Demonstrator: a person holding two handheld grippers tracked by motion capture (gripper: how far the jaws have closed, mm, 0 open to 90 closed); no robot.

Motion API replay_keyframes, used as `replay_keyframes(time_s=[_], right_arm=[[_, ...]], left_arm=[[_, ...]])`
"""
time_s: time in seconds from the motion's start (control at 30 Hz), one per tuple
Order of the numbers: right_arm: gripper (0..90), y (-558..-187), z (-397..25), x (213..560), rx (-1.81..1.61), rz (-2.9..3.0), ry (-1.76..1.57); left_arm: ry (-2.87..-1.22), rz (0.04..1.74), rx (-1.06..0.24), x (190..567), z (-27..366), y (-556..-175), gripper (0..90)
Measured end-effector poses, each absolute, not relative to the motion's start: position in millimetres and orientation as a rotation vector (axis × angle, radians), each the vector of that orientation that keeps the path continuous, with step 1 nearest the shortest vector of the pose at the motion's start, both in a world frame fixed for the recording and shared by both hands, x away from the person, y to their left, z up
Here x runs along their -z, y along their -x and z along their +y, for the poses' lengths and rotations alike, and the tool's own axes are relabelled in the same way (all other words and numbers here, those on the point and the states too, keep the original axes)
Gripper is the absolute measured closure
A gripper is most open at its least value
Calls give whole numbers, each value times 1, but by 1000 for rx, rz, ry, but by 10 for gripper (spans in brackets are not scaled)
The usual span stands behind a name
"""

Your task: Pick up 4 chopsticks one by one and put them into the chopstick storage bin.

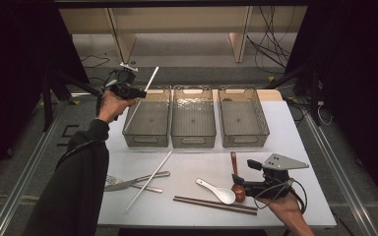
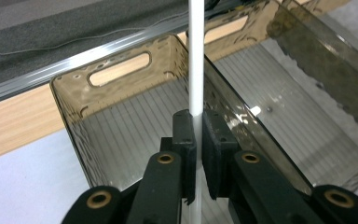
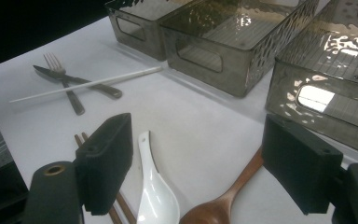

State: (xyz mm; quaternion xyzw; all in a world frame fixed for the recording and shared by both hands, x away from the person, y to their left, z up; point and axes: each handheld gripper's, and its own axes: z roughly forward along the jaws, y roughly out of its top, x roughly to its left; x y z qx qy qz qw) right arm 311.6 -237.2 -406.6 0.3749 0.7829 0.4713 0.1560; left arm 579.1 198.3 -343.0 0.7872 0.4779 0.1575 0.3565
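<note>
Left gripper clamping white chopstick, above leftmost bin

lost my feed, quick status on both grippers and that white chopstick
Left gripper shut on white chopstick, over left bin. Right gripper open above wooden spoon. Nothing blocking.

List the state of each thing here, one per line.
left tool: shut on white chopstick, above left bin
right tool: open, over the spoons
three bins: empty
second white chopstick: lying on table
wooden spoon: on table
</note>
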Motion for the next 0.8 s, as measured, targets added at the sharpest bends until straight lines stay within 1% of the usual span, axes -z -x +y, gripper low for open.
replay_keyframes(time_s=[0.27, 0.67, 0.8], right_arm=[[262, -312, -237, 407, -1349, 2248, -1077], [262, -312, -237, 407, -1349, 2249, -1074], [261, -311, -236, 407, -1349, 2249, -1076]], left_arm=[[-2011, 1250, -430, 357, 199, -585, 839], [-2068, 1235, -479, 381, 191, -585, 833], [-2104, 1260, -478, 387, 186, -585, 820]])
